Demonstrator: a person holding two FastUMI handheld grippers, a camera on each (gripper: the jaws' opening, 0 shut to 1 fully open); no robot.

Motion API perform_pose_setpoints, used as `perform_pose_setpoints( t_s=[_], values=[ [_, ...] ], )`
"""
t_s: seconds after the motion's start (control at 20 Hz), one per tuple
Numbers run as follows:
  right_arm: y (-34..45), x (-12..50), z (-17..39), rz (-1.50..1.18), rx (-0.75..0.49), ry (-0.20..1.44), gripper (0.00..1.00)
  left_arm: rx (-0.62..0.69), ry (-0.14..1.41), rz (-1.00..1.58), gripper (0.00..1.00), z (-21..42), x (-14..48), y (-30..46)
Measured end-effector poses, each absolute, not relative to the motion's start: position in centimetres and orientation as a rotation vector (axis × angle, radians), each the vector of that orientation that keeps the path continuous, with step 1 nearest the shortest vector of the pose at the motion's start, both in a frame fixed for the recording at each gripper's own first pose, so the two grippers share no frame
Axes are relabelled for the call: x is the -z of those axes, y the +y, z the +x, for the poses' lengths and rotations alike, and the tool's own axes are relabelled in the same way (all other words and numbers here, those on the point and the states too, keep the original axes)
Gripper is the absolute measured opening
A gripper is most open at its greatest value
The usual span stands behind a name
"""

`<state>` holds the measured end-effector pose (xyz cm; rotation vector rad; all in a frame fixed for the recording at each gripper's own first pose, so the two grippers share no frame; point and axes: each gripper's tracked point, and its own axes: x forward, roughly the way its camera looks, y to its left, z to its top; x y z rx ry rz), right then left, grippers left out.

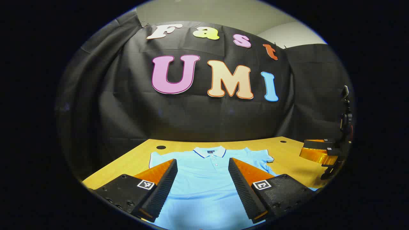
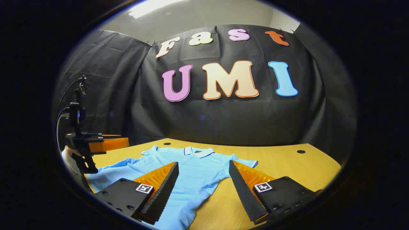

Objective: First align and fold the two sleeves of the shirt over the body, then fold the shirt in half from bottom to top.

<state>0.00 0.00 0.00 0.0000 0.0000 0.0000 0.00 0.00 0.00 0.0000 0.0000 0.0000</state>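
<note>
Shirt (image 1: 204, 182) flat on table (image 2: 287, 163), sleeves unfolded

Both cams sit low over worktop (image 1: 134, 159), facing back wall; L cam centred on shirt (image 1: 204, 182), R cam offset right; both share it.

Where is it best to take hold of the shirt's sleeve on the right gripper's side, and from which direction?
Probably at the outer cuff of that sleeve, which lies flat and spread out on the table. Bring the open right hand-held gripper in from the bare table beside the shirt, low, so one finger can slide under the hem. The hem is a free edge, so it should lift and fold inward over the body.
</note>
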Motion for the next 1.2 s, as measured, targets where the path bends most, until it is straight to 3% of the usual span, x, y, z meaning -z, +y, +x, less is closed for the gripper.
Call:
perform_pose_setpoints(
  t_s=[1.2],
  values=[
    [-0.9, 1.7, 1.2, -0.009, 0.020, 0.065, 0.98, 0.009, 0.014, -0.011, 0.95, -0.3, 0.0, -0.2]
  ],
)
